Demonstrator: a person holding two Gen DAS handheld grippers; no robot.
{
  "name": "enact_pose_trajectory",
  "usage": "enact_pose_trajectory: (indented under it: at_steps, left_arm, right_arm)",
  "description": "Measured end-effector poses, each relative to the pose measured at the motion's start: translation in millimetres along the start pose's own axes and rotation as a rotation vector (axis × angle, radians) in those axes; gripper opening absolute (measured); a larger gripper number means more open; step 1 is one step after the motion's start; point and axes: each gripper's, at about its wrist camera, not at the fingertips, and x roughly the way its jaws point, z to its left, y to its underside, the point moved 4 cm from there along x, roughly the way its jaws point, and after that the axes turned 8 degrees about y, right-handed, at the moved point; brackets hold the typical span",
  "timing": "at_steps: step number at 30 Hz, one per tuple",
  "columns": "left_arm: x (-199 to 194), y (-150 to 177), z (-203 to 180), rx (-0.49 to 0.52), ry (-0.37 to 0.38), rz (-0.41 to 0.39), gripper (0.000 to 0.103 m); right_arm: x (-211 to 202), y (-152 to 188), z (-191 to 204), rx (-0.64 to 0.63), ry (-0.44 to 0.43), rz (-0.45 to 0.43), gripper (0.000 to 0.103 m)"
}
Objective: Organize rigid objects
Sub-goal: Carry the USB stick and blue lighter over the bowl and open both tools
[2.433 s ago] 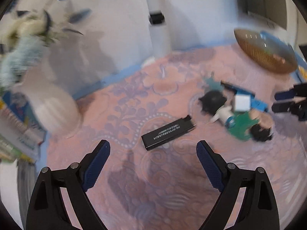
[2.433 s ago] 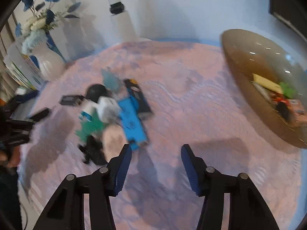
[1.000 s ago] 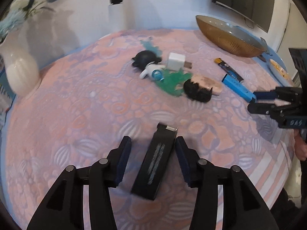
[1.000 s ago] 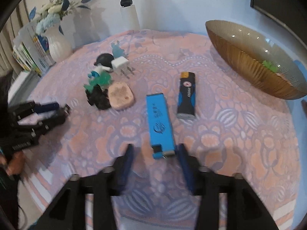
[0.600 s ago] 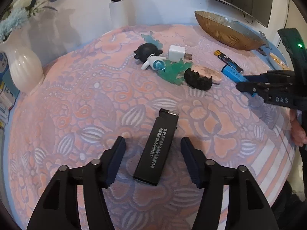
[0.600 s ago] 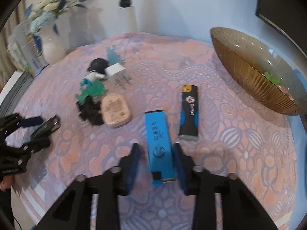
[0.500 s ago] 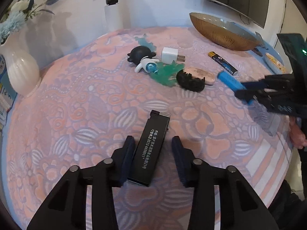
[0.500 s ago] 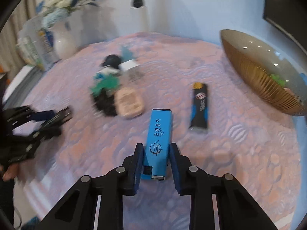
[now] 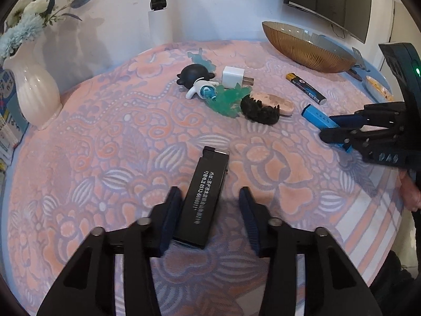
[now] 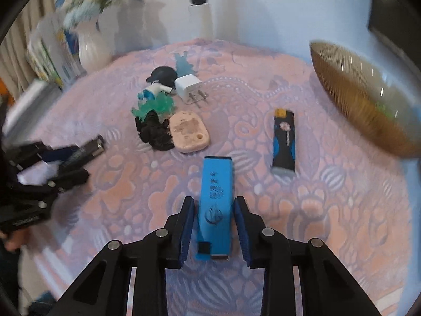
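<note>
A black lighter point(image 9: 205, 197) with white print lies between the fingers of my left gripper point(image 9: 209, 212). The left finger touches its side; a gap stays on the right. A blue lighter point(image 10: 216, 205) sits between the fingers of my right gripper point(image 10: 215, 225), which closely flank it with thin gaps. Both appear in the other view: the blue lighter point(image 9: 319, 118) in the right gripper point(image 9: 331, 127), and the black lighter point(image 10: 85, 152) in the left gripper point(image 10: 68, 163).
A pile of small toys point(image 9: 226, 100), a white charger plug point(image 9: 233, 77), a beige tag point(image 10: 189, 131) and a black-and-blue lighter point(image 10: 284, 142) lie mid-table. An amber glass bowl point(image 9: 305, 44) stands at the far right, a white vase point(image 9: 34, 89) at the far left.
Both grippers came down over their lighters and narrowed around them. The left fingers have since spread slightly on the right side; the right gripper has lifted or tilted with the blue lighter.
</note>
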Motion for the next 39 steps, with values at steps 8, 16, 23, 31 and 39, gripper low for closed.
enact_pose_trajectory:
  at_steps: [8, 16, 23, 31, 39]
  left_arm:
    - [-10, -25, -15, -0.010, 0.056, -0.050, 0.021]
    - [-31, -116, -54, 0.057, 0.122, -0.196, 0.021]
    - [-17, -230, -105, 0.070, 0.218, -0.281, 0.021]
    - [68, -274, -143, -0.009, 0.315, -0.159, 0.021]
    - [91, -277, -162, -0.002, 0.296, -0.122, 0.044]
  right_arm:
    - [-35, -7, -2, 0.071, -0.213, -0.083, 0.023]
    - [-88, -38, -101, 0.264, -0.129, -0.226, 0.023]
    - [-113, -64, -233, 0.488, 0.140, -0.252, 0.023]
    - [-48, -61, -297, 0.687, 0.110, -0.069, 0.023]
    - [-24, -52, -292, 0.685, 0.098, -0.004, 0.024]
